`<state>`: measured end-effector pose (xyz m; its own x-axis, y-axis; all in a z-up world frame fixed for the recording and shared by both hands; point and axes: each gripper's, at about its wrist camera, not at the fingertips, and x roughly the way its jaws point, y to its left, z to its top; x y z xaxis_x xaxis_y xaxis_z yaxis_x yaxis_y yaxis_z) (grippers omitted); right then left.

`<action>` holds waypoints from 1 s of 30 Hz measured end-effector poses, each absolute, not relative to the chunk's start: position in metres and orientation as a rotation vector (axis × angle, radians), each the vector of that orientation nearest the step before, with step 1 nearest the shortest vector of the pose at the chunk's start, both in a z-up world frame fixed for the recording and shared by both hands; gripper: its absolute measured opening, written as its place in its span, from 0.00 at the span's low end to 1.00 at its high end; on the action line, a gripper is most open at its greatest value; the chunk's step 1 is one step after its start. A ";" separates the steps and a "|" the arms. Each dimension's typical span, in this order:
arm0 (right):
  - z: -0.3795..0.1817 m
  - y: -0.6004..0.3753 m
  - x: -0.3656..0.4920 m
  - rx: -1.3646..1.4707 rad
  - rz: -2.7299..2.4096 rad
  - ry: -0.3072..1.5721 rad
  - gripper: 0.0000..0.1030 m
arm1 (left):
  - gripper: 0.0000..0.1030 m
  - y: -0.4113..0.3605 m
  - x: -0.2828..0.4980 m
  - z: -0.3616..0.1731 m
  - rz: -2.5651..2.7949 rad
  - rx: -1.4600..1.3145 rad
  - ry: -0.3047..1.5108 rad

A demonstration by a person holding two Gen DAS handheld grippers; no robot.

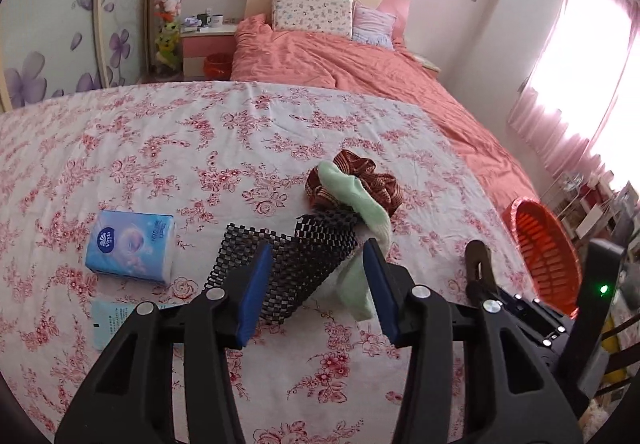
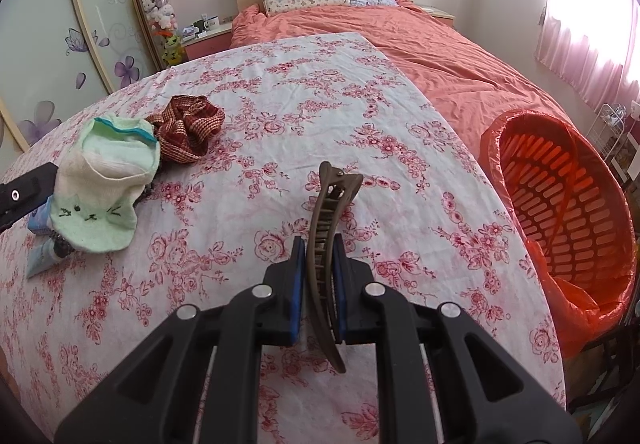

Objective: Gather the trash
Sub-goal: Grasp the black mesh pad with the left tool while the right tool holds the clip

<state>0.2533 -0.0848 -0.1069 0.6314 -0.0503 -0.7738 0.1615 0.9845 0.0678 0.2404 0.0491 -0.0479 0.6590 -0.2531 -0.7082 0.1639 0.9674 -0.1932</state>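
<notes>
My right gripper (image 2: pixel 317 244) is shut on a brown hair clip (image 2: pixel 326 244) and holds it above the floral cloth, left of the orange bin (image 2: pixel 568 211). My left gripper (image 1: pixel 318 250) is open, its fingers astride a black mesh mat (image 1: pixel 292 268) and a pale green sock (image 1: pixel 360 211) on the cloth. A brown scrunchie (image 1: pixel 360 177) lies just beyond the sock. The sock (image 2: pixel 104 187) and scrunchie (image 2: pixel 186 131) also show at the left of the right wrist view. The right gripper body with the clip tip (image 1: pixel 478 264) shows at the right of the left wrist view.
A blue tissue pack (image 1: pixel 132 248) and a pale blue packet (image 1: pixel 108 324) lie left of the mat. The orange bin (image 1: pixel 548 256) stands off the cloth's right edge. A pink bed (image 1: pixel 360 63), nightstand (image 1: pixel 208 47) and curtained window lie beyond.
</notes>
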 end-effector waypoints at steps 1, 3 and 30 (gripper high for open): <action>-0.107 -0.085 0.253 0.136 -0.122 0.879 0.14 | 0.46 0.044 0.241 -0.050 -0.234 -0.094 0.824; -0.107 -0.086 0.252 0.141 -0.122 0.879 0.14 | 0.44 0.039 0.243 -0.056 -0.233 -0.084 0.841; -0.108 -0.091 0.253 0.160 -0.083 0.873 0.18 | 0.03 0.058 0.261 -0.052 -0.205 -0.134 0.844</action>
<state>0.2530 -0.0911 -0.1079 0.6402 -0.0066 -0.7682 0.1376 0.9848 0.1062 0.2614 0.0580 -0.0516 0.6464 -0.2324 -0.7267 0.1267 0.9720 -0.1981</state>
